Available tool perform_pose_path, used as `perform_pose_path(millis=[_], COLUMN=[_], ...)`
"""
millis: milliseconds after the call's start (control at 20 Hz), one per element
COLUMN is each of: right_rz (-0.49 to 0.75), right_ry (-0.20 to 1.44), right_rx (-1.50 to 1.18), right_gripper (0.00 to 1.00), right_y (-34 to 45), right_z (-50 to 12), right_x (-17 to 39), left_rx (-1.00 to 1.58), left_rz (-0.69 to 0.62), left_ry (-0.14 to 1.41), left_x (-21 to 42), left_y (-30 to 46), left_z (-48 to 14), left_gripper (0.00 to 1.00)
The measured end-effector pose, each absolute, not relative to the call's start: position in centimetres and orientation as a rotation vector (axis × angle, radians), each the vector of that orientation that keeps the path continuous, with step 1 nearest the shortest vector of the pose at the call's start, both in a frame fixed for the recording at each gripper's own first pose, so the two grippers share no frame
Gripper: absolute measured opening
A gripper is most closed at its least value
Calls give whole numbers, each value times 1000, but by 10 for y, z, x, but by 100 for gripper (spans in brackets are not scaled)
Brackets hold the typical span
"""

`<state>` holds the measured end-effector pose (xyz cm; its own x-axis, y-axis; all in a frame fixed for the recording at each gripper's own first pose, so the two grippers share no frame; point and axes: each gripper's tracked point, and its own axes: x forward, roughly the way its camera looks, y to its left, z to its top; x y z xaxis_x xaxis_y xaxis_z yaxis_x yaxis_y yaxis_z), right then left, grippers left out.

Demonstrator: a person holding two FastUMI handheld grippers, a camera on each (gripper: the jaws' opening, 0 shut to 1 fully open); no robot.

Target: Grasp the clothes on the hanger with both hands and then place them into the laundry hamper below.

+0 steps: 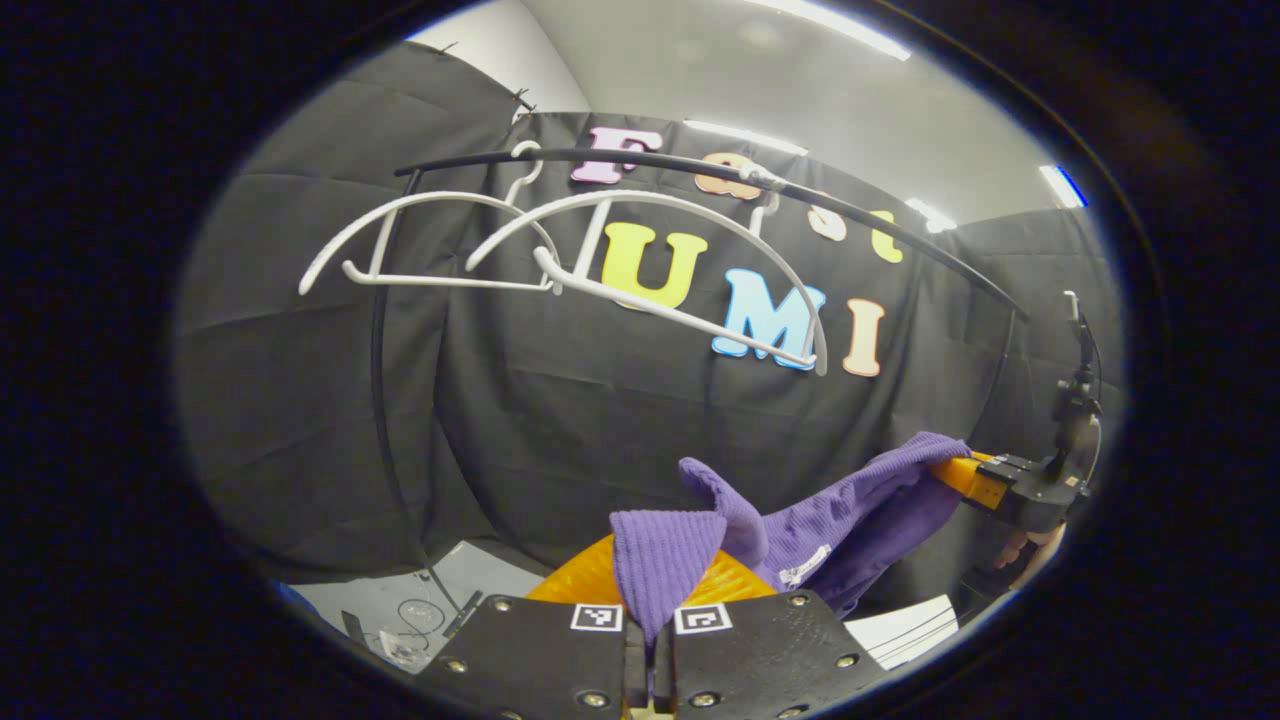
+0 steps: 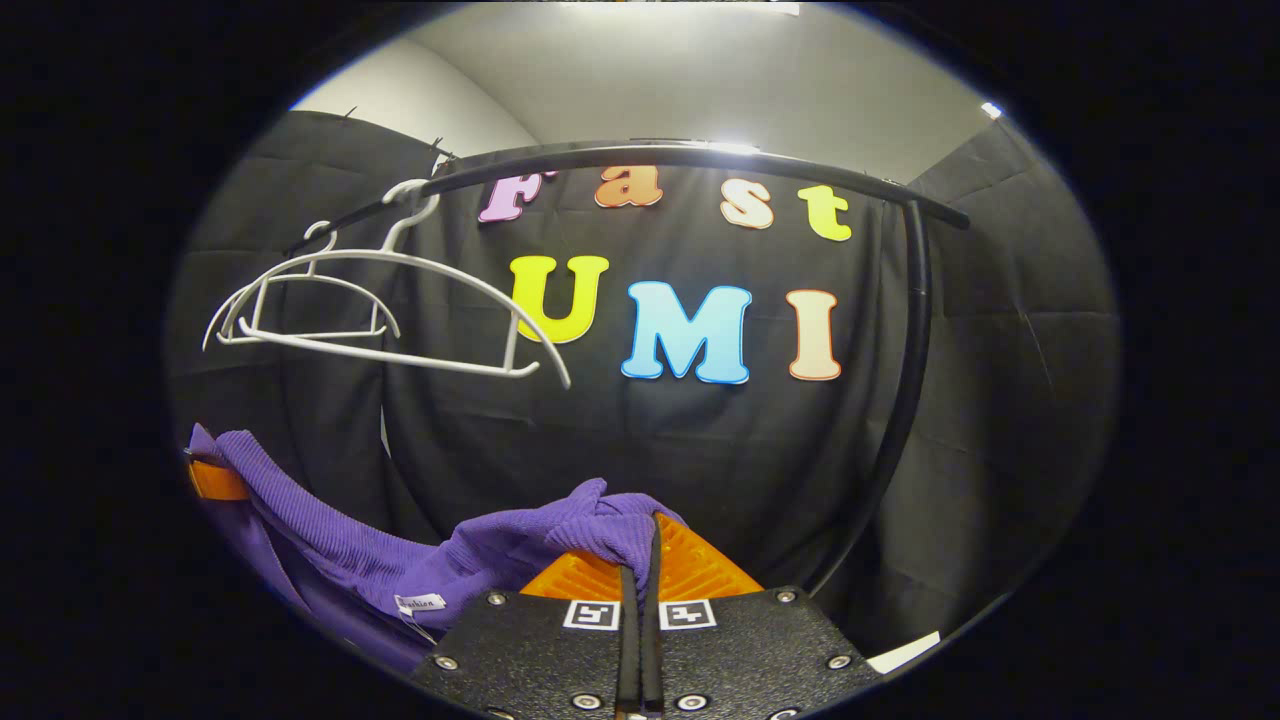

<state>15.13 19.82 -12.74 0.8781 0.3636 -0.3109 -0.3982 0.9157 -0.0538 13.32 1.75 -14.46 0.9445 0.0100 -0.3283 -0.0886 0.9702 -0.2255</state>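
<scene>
Garment off the hangers, hamper somewhere below

Rail (image 1: pixel 880 235) first: we see the black clothes rail arching above and ahead of both tongs, with two bare white hangers (image 1: pixel 560 250) hooked on it, well above our fingers and touching no cloth.

Next comes the purple garment (image 1: pixel 850 510), the task's thing. It hangs slung between the two tongs, its long axis running from one to the other, sagging a little in the middle. Our left gripper (image 1: pixel 648 625) is clenched on one bunched end, both fingers pressing the cloth just ahead of the camera. Our right gripper (image 2: pixel 640 600) is likewise clamped on the other end; from the left gripper view it sits off to the right, well apart.

We judge the lift off the hanger done. The laundry hamper is not visible to us, so the coming move turns on lowering both ends together, straight down from the tongs, neither hand being clearly nearer.

Smallest, a white sewn-in tag (image 2: pixel 419 603) sits on the cloth left of the right fingers; its writing is too small to read.
</scene>
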Motion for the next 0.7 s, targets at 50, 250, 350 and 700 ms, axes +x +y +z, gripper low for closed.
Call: perform_pose_path(millis=[50,250,350,700], right_rz=[391,347,344,419], right_ry=[320,377,395,574], right_rx=[-123,-76,-66,-18], right_gripper=[0,0,0,0], right_y=[200,205,210,237], right_z=[-129,-131,-134,-196], right_x=[136,78,52,-16], left_rx=[-244,-250,-253,-181], left_rz=[30,-36,-58,-99], left_ry=[334,357,383,473], left_x=[123,88,75,47], left_y=[22,37,42,34], left_z=[-145,-156,-166,-232], left_gripper=[4,4,4,0])
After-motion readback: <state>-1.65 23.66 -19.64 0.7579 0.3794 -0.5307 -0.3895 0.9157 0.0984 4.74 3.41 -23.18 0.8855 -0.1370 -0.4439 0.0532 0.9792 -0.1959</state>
